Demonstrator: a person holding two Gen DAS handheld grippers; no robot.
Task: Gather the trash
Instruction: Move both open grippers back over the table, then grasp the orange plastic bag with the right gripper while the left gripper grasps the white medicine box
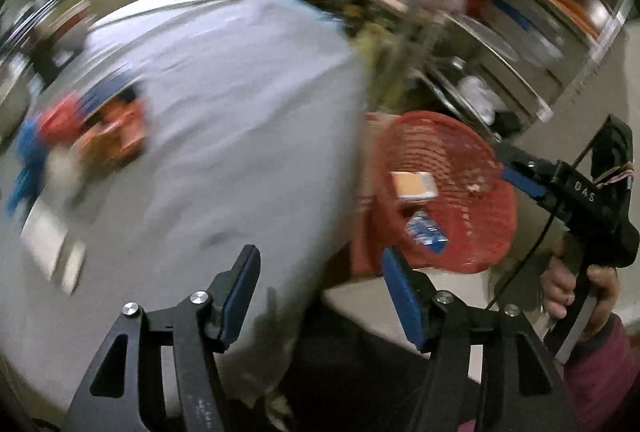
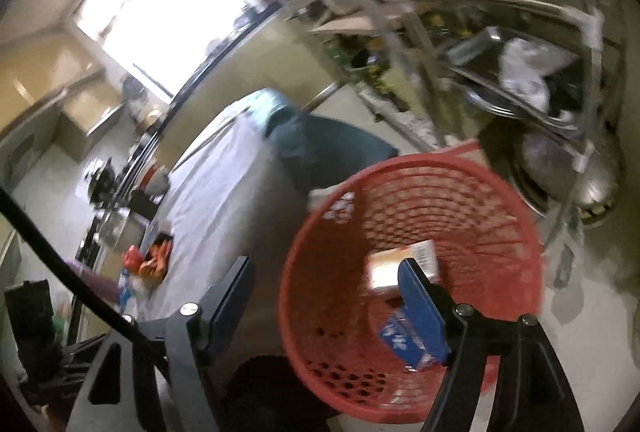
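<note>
Both the left claw (image 1: 320, 288) and the right claw (image 2: 326, 298) are released and hold nothing. The red perforated plastic basket (image 2: 500, 232) contains 1 orange-and-white cardboard box (image 2: 400, 260) and 1 blue-and-white wrapper (image 2: 400, 346).

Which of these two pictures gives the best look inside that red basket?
The right wrist view: the basket fills it, seen from above, with an orange box and a blue packet inside. The left wrist view shows the basket smaller, off to the side, with the same two items.
</note>
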